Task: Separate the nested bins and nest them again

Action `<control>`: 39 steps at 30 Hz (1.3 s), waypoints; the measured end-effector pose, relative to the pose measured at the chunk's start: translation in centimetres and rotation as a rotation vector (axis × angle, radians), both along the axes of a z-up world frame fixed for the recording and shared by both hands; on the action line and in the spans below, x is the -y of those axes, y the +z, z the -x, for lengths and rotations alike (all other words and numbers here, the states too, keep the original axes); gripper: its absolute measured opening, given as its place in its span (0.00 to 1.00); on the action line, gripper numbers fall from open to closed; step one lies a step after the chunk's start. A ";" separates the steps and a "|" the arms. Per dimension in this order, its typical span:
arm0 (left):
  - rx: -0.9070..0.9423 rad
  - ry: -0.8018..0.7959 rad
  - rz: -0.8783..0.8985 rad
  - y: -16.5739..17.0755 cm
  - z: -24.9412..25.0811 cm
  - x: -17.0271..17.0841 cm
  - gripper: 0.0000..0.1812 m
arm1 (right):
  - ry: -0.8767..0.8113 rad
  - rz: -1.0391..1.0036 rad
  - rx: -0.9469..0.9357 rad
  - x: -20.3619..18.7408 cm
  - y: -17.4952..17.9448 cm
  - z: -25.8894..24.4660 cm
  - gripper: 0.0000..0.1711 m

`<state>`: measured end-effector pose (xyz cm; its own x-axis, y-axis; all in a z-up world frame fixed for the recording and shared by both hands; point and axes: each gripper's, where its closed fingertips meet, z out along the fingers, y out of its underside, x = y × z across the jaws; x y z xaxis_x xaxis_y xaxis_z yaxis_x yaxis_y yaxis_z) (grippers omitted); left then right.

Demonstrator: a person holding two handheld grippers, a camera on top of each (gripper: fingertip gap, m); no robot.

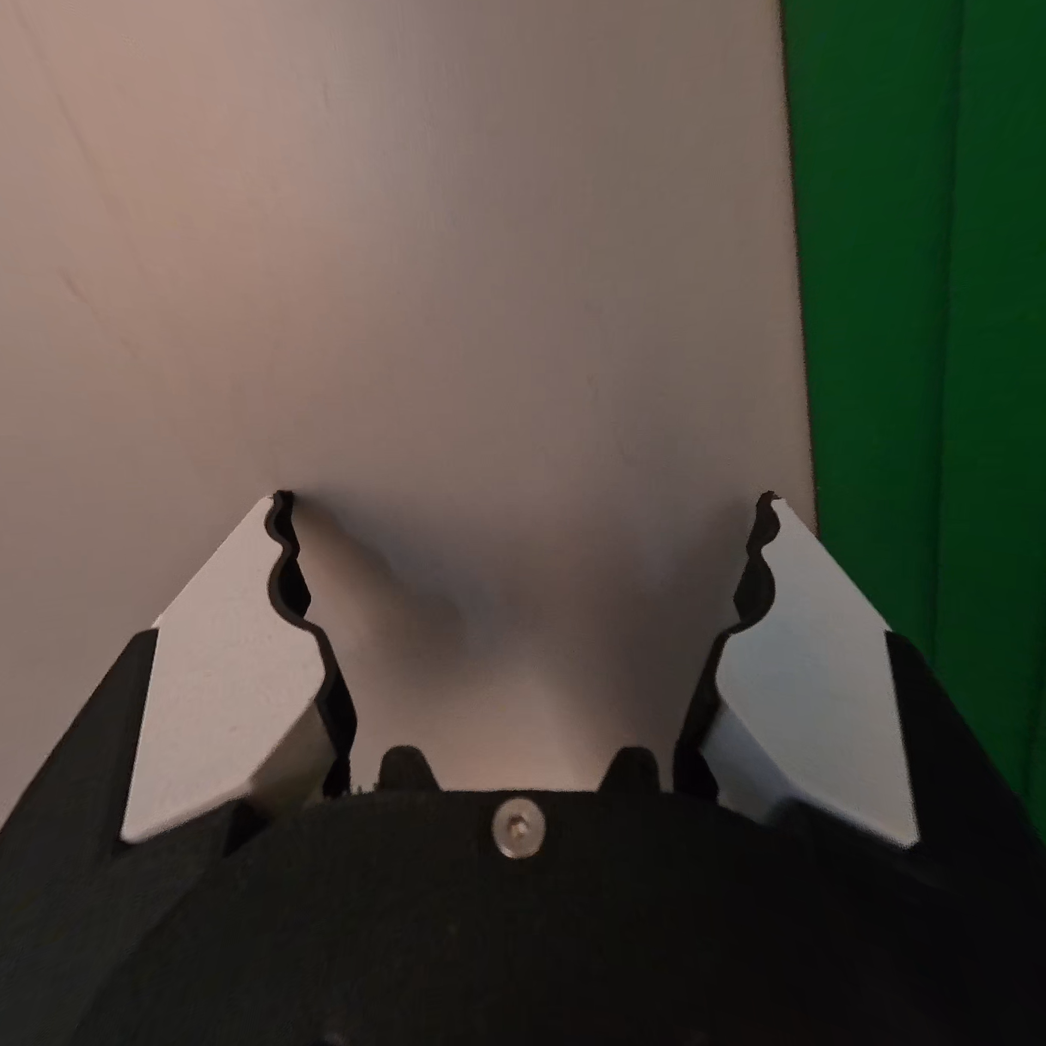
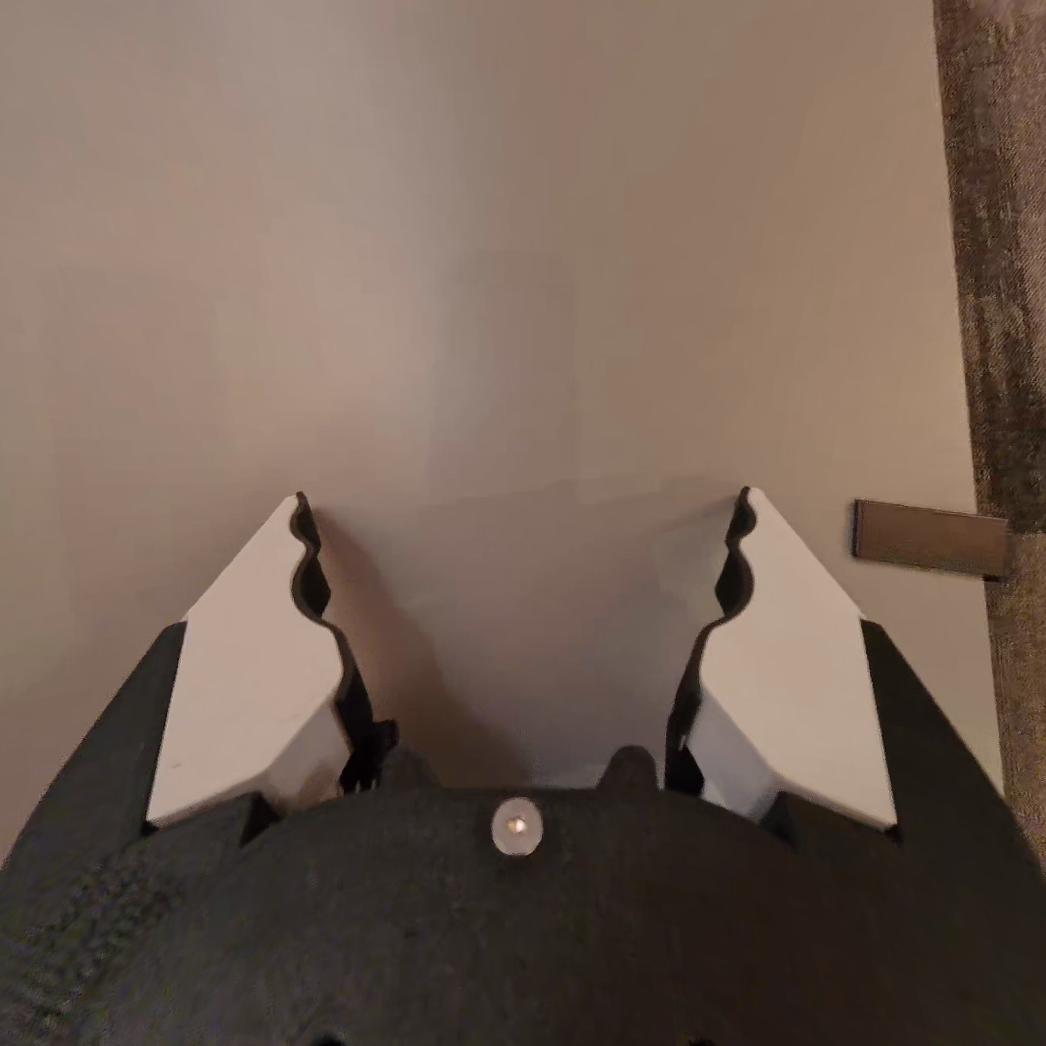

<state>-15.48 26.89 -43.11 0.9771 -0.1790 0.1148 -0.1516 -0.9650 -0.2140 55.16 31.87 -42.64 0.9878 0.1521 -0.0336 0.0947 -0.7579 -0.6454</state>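
No bin shows in either view. My left gripper (image 1: 526, 498) is open and empty, its white fingers (image 1: 243, 651) with black wavy pads spread wide over a plain pale table surface (image 1: 424, 254). My right gripper (image 2: 523, 495) is also open and empty, its white fingers (image 2: 254, 656) spread wide over the same kind of pale surface (image 2: 453, 254). Both point straight down at the surface from close by.
In the left wrist view a green cloth (image 1: 928, 339) hangs past the surface's right edge. In the right wrist view a grey-brown carpet strip (image 2: 996, 283) lies past the right edge, and a dark flat metal bracket (image 2: 928, 540) sticks in from that edge.
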 end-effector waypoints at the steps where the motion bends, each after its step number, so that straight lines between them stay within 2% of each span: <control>1: -0.003 0.004 0.005 0.0 0.0 0.0 0.84 | -0.020 0.002 -0.012 -0.1 0.1 -0.2 0.80; 5: 0.007 0.046 0.042 -0.1 -0.5 -0.2 0.87 | -0.077 -0.019 -0.002 -0.2 0.1 -0.4 0.77; 11: 0.023 0.077 0.099 0.1 -1.0 0.2 0.87 | -0.152 -0.044 0.013 -0.4 0.4 -1.7 0.61; 16: 0.030 0.111 0.111 0.1 -1.4 0.9 0.87 | -0.175 -0.053 0.002 -0.3 0.6 -2.2 0.55; 19: 0.052 0.128 0.136 0.2 -1.7 1.4 0.87 | -0.140 -0.040 0.013 -0.1 0.4 -1.9 0.59; 24: 0.087 0.143 0.211 0.4 -2.4 2.5 0.86 | -0.122 -0.020 0.019 0.3 0.3 -2.3 0.54; 29: 0.114 0.180 0.248 0.4 -2.7 3.3 0.83 | -0.095 0.008 0.017 0.1 0.0 -2.0 0.55; 35: 0.131 0.192 0.299 0.0 -3.3 4.9 0.80 | -0.082 0.027 0.029 0.5 -0.8 -0.8 0.66; 37: 0.119 0.192 0.343 -0.2 -3.2 6.0 0.83 | -0.059 0.028 0.031 0.7 -1.1 -0.3 0.72; 39: 0.127 0.204 0.371 -0.1 -3.3 6.7 0.83 | -0.064 0.047 0.035 0.9 -1.2 -0.4 0.71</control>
<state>-12.21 20.22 -43.19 0.9621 0.0921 0.2568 0.0551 -0.9875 0.1477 55.55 31.00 -43.84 0.9961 0.0878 -0.0050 0.0668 -0.7925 -0.6063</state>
